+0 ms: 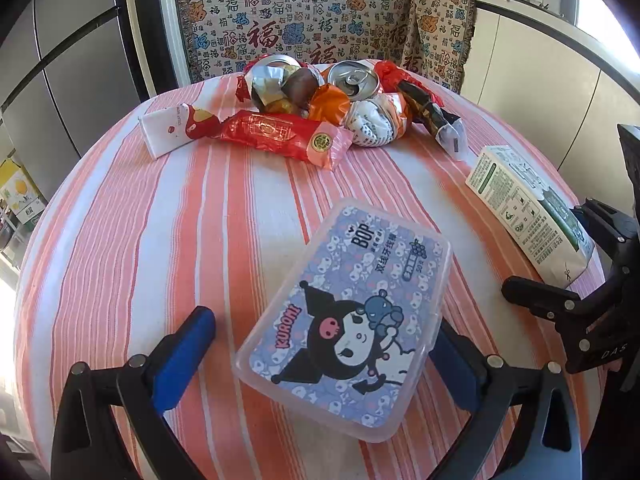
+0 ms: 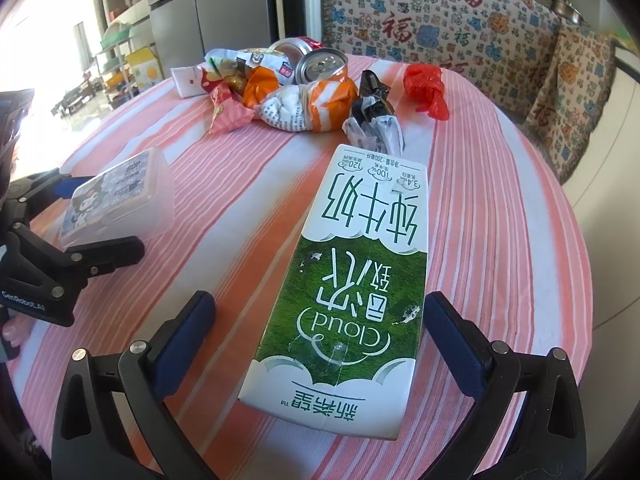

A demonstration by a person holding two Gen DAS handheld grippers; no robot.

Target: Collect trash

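From the left wrist, the left gripper (image 1: 320, 344) is spread wide around a plastic box (image 1: 344, 316) lying flat on the striped counter (image 1: 120, 208), its blue fingers (image 1: 180, 356) either side and seemingly not yet pressing. The trash pile (image 1: 320, 108) of wrappers and a can (image 1: 354, 80) sits at the far side, well apart. If the fingers close off-centre, the smooth box could twist or slide out. There is bare cloth to the left. From the right wrist, the right gripper (image 2: 320, 340) is likewise wide open astride a milk carton (image 2: 344, 280), gripping nothing. The carton looks partly flattened, so it may buckle when squeezed. The counter edge curves away close on the right; the left gripper is near, so the two could collide.
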